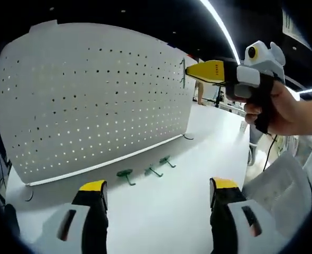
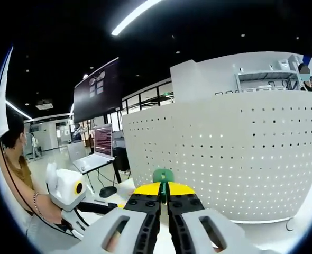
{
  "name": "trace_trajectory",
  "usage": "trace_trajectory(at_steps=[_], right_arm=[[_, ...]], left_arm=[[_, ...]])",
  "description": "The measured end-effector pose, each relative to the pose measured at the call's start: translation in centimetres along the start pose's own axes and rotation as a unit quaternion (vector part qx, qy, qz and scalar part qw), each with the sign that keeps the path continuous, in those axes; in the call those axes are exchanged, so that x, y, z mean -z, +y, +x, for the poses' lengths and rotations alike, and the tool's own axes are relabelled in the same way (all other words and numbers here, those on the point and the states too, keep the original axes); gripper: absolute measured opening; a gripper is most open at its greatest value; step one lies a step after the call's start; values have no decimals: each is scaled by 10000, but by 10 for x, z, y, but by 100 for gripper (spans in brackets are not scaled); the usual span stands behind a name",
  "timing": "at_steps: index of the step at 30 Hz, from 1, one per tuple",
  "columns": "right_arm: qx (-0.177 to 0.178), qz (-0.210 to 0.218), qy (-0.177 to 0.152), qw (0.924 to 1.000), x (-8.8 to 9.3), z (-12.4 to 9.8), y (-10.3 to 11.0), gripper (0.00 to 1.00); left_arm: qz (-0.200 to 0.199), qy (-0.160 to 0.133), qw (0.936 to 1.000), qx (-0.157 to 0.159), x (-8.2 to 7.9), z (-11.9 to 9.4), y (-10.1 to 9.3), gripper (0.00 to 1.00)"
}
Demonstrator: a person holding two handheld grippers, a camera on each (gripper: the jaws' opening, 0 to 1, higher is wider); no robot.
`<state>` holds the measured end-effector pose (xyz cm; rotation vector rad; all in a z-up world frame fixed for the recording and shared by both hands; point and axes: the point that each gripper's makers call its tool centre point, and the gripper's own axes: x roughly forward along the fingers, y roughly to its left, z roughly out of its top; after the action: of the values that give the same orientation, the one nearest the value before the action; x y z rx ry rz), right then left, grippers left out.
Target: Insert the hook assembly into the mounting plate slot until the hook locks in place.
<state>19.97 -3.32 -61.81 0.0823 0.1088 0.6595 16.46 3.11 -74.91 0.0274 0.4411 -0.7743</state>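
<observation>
A white pegboard (image 1: 98, 100) stands upright on the white table (image 1: 172, 211). Three green hooks lie at its foot: one (image 1: 126, 174), another (image 1: 153, 170), a third (image 1: 167, 160). My left gripper (image 1: 158, 185) hangs open over the table, nothing between its yellow-tipped jaws. My right gripper (image 1: 192, 71), held by a hand, is shut on a green hook (image 1: 183, 73) at the board's upper right edge. In the right gripper view, that hook (image 2: 162, 175) pokes up from the shut right gripper (image 2: 164, 188) before the pegboard (image 2: 240, 153). The left gripper (image 2: 66, 190) appears at the lower left.
The pegboard rests on small wire feet (image 1: 187, 137). Beyond the table stand a laptop (image 2: 92, 161), a dark wall screen (image 2: 95, 90) and a mouse (image 2: 108, 191). A shelf unit (image 2: 262, 79) rises behind the board. A person's sleeve (image 1: 283, 185) fills the right side.
</observation>
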Motion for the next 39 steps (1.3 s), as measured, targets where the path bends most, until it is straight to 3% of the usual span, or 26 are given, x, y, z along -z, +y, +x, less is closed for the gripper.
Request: trace_trajectory(at_steps=[24,39], right_arm=[[796,-96,-326,9962,-51,58,-40,0],[983,-318,-531,9932,-71,91,-42,0]], left_arm=[[1,113,9999,53,14,-4,5,79],[96,255,9995,134,28,-5,4,78]])
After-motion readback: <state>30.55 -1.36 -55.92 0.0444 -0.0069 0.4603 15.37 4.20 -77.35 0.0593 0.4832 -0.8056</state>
